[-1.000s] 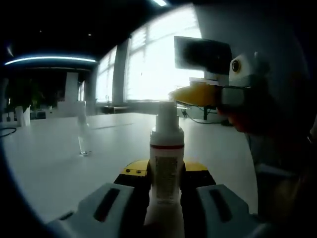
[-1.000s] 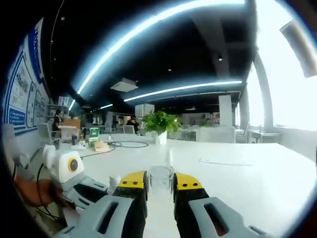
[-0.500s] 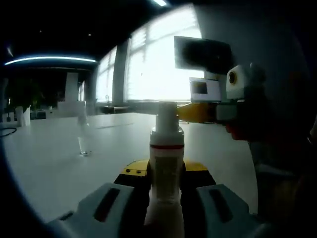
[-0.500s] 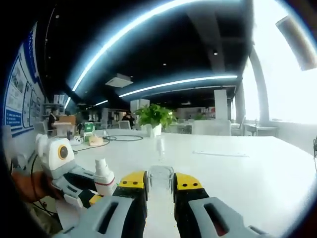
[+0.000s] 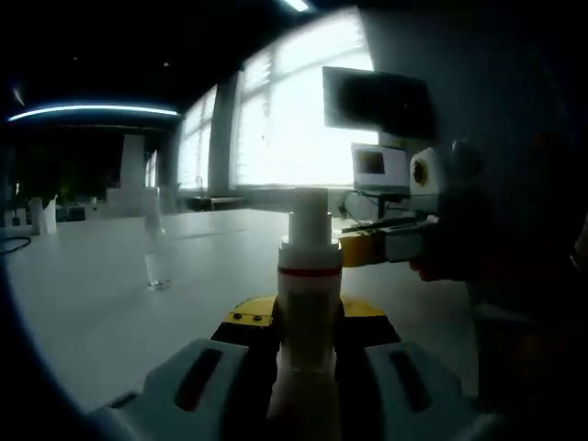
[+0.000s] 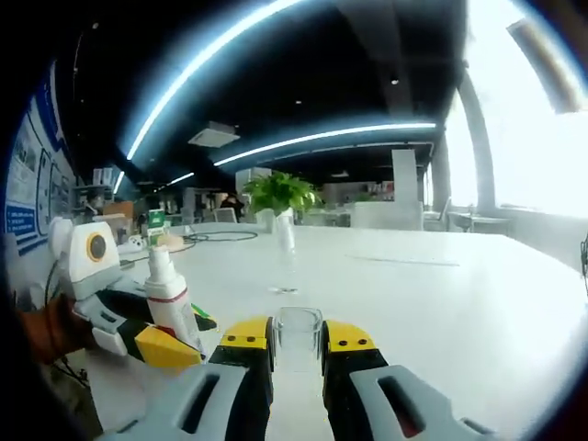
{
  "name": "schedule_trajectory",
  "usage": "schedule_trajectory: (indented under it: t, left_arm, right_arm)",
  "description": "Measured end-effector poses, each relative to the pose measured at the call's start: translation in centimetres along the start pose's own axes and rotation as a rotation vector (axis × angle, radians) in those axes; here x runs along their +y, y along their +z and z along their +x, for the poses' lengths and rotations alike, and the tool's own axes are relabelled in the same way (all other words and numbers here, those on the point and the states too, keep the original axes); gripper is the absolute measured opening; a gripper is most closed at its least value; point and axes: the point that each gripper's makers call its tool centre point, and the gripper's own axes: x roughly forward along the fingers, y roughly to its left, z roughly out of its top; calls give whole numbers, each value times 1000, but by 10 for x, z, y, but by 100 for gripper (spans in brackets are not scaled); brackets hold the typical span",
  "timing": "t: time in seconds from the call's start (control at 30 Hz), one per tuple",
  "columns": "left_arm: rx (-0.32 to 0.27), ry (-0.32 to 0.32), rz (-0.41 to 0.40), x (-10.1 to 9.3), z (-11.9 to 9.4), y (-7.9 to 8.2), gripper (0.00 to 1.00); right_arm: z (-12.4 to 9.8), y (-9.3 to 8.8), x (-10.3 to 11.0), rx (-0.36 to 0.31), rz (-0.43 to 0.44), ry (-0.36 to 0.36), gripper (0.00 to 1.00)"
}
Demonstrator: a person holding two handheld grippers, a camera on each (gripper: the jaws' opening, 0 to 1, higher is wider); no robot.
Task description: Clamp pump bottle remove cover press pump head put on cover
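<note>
2 grippers are yours above the white table [image 6: 441,303]; your left gripper [image 5: 308,342] grips the pump bottle [image 5: 309,303] upright (pump head bare), just beside the right one; your right gripper [image 6: 298,344] pinches the clear cover [image 6: 299,331].

Grey tool [image 5: 308,322], yellow-tipped black jaws.
</note>
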Motion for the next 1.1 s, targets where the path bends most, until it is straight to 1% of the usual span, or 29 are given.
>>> schedule_trajectory:
  t: [0.2,0.4,0.67,0.87,0.97,1.1]
  left_arm:
    - [0,0,0,0,0,0,14]
    - [0,1,0,1,0,0,14]
    - [0,2,0,1,0,0,14]
    - [1,2,0,2,0,0,14]
    - [1,2,0,2,0,0,14]
    - [1,2,0,2,1,0,14]
  right_arm:
    - [2,-7,1,15,4,4,16]
    - [1,-13,-3,27,7,-6,16]
    - [3,-23,-15,59,2,-53,16]
    - [4,-23,-19,59,-3,-66,15]
    - [5,-22,-20,59,-7,-70,9]
    - [5,-23,-22,59,3,-80,9]
